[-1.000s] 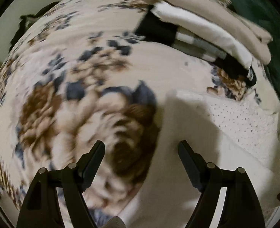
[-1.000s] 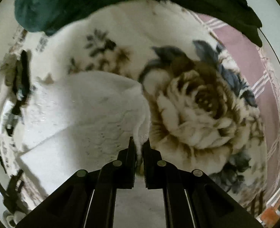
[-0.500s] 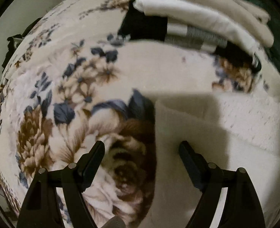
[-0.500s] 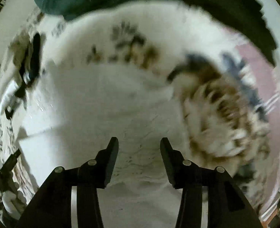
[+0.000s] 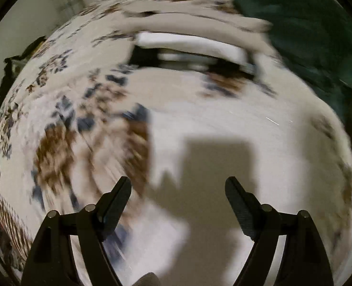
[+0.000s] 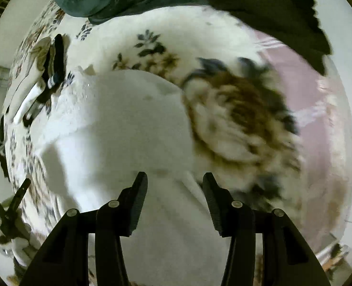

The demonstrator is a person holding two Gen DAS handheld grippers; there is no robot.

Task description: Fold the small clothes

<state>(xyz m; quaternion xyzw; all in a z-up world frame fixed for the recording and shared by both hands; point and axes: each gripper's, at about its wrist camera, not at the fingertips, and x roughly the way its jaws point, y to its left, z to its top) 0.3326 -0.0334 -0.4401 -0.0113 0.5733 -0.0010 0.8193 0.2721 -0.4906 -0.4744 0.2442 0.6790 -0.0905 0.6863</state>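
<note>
Now, garment: a white knitted small garment (image 6: 128, 124) lies flat on the cream bedspread printed with brown and blue flowers (image 6: 235, 119), below both grippers.
Right gripper (image 6: 175, 186): its jaws have just been opening and stand about half apart above the garment's near right part; nothing is between them and no pad touches cloth.
Left gripper (image 5: 178, 190): jaws wide apart, empty, over the garment's (image 5: 211, 131) left edge; blurred.
Far side: 1 stack of folded beige, white and black clothes (image 5: 190, 45); right of it, a dark green blanket (image 5: 307, 35).
</note>
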